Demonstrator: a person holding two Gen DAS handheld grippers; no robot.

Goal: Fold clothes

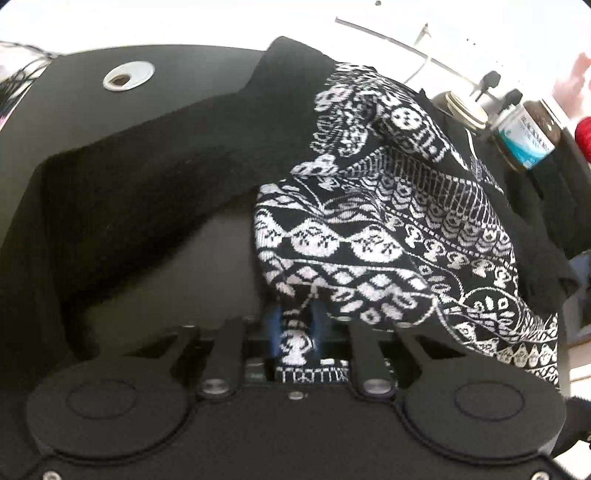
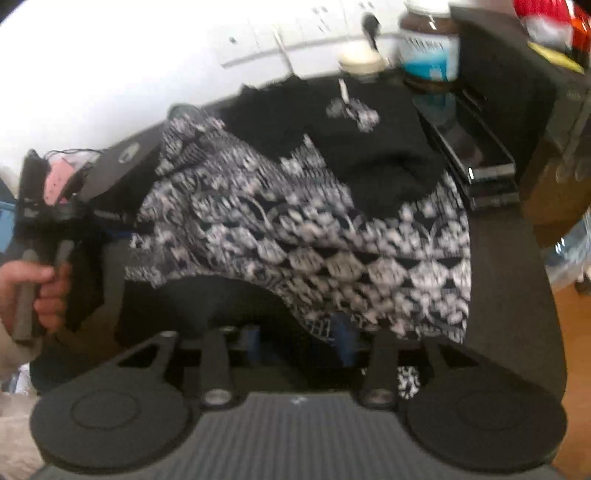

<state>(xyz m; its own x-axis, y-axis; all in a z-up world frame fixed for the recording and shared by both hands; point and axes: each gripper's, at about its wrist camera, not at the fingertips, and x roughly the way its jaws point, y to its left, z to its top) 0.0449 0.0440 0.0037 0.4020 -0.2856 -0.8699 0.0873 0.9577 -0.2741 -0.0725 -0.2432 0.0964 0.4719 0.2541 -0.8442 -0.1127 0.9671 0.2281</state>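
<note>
Both gripper (image 1: 295, 332) tips under sweater (image 1: 369, 236)

Bright light blows the white wall (image 1: 184, 22) out to glare in both fisheye views, corners curve and darken, the left wrist view is fairly sharp, and motion blur smears the patterned sweater (image 2: 295, 236) in the right.
</note>
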